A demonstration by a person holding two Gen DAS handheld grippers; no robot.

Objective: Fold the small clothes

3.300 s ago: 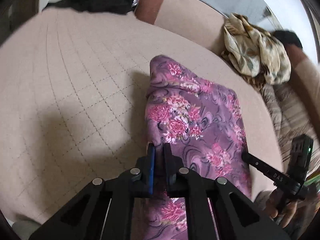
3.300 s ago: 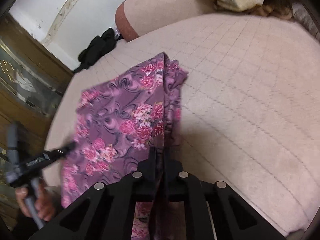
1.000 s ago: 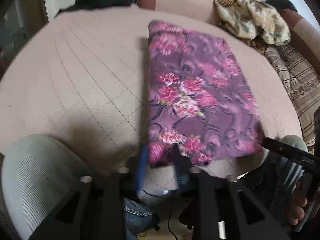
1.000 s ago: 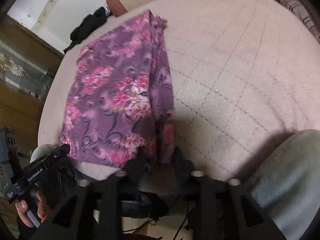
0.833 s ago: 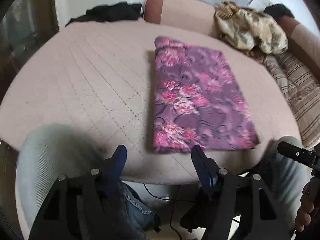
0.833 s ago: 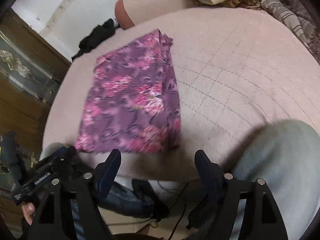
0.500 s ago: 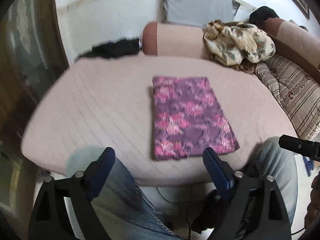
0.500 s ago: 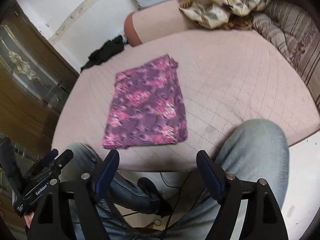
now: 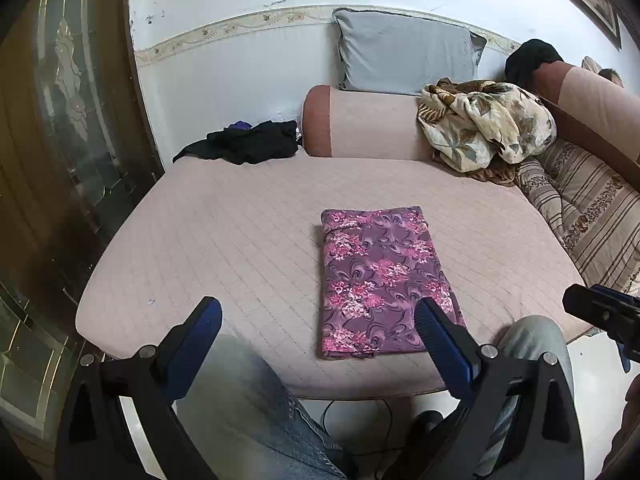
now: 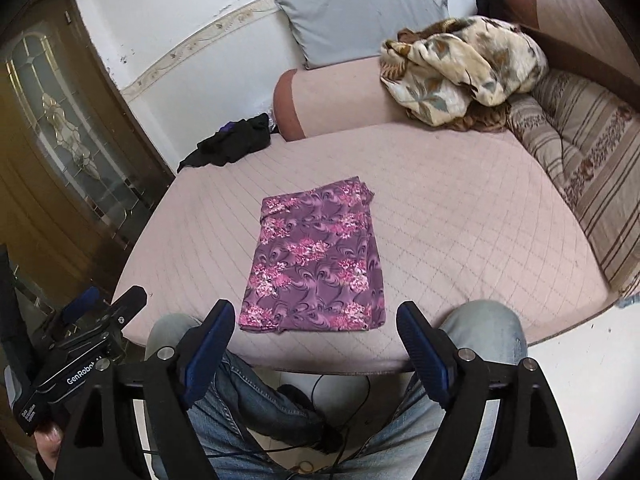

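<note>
A purple cloth with pink flowers (image 9: 380,276) (image 10: 316,260) lies folded into a flat rectangle on the pink quilted mattress (image 9: 224,232) (image 10: 460,208), near its front edge. My left gripper (image 9: 318,312) hangs above and in front of the mattress edge, jaws wide and still opening, nothing between them. The same holds for my right gripper (image 10: 316,316): it is raised, jaws spread and still opening, and holds nothing. Neither gripper touches the cloth. The left gripper (image 10: 86,340) shows at the lower left of the right wrist view.
The person's jeans-clad knees (image 9: 236,384) (image 10: 484,328) sit under the grippers at the mattress edge. A black garment (image 9: 252,144) lies at the back left. A pink bolster (image 9: 360,124), a grey pillow (image 9: 404,60), a crumpled floral blanket (image 9: 484,124) and a striped cushion (image 9: 592,216) line the back and right. A wooden glass door (image 9: 52,128) stands left.
Both grippers let go of the cloth's near corners, opened wide, and rose up and back from the mattress. The folded cloth stays flat where it was laid.
</note>
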